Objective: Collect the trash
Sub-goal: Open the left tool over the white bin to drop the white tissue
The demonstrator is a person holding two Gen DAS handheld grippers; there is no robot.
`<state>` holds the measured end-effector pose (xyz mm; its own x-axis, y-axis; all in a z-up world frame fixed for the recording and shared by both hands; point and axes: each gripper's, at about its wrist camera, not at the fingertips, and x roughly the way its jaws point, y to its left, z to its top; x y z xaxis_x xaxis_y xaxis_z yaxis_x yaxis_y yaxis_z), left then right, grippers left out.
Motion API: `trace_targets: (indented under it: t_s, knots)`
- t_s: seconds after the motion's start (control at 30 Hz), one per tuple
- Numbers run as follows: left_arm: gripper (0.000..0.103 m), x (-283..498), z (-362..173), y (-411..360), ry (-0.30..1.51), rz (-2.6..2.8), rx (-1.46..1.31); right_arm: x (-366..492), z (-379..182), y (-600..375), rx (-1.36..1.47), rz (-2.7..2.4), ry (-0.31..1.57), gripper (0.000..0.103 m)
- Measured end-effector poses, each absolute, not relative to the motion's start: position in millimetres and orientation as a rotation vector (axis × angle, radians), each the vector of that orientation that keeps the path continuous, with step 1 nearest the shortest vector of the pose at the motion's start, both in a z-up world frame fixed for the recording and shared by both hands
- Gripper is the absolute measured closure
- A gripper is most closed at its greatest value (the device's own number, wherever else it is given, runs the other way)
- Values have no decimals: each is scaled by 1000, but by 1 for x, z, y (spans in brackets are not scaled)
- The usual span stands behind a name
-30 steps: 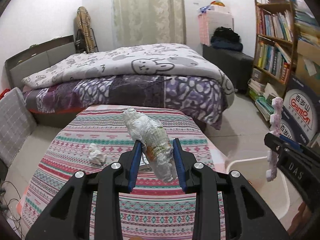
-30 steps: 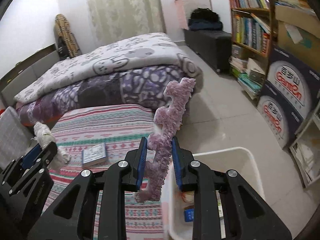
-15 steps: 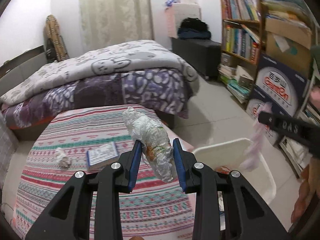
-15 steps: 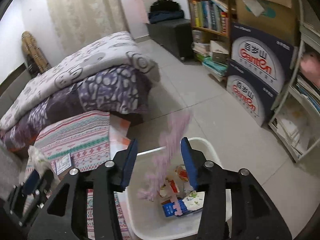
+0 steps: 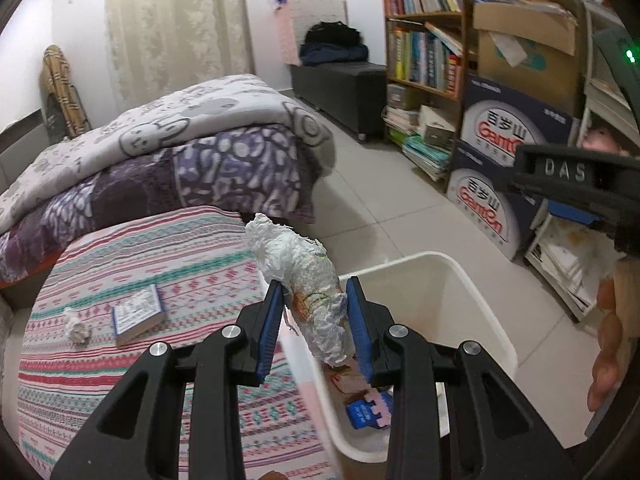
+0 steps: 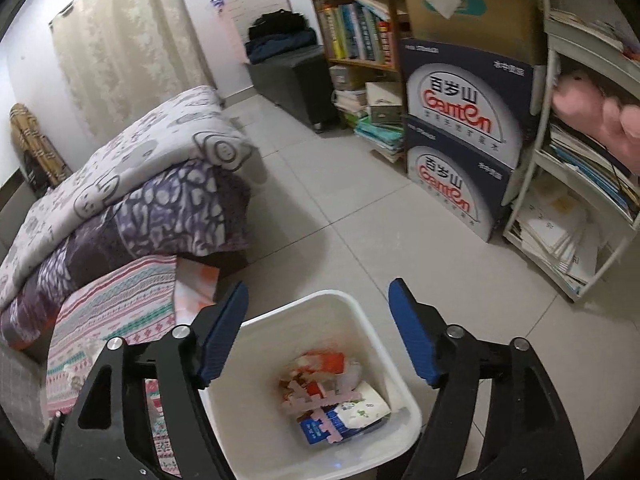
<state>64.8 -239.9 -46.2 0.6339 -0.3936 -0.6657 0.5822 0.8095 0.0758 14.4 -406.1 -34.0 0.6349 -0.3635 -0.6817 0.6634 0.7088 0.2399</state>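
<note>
Ahead of your fingers and to their left lies a bed (image 5: 168,148) under a grey and purple quilt; beyond it a pale curtain (image 5: 176,32) covers the white wall; to their right a wooden bookshelf (image 5: 424,36) stands on the grey tiled floor (image 6: 360,208); printed cartons (image 6: 460,152) sit stacked beside it.

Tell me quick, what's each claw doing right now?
Left gripper: shut on the crumpled white wrapper.
Right gripper: open, empty, above the white bin.
</note>
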Motion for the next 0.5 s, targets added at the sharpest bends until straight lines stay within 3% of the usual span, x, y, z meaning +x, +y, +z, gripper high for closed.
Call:
trace_targets:
  t_s: [0.13, 0.27, 0.43, 0.5]
  knots:
    - [68, 64, -54, -251, 724, -623, 292, 9, -36, -417, 533, -646, 645, 23]
    - [46, 60, -59, -259, 739, -679, 288, 7, -36, -421, 552, -651, 641, 22]
    - [29, 58, -62, -260, 740, -703, 304, 13, -35, -415, 550, -642, 644, 16]
    - [27, 61, -62, -257, 747, -699, 308, 16, -35, -411, 552, -637, 645, 14]
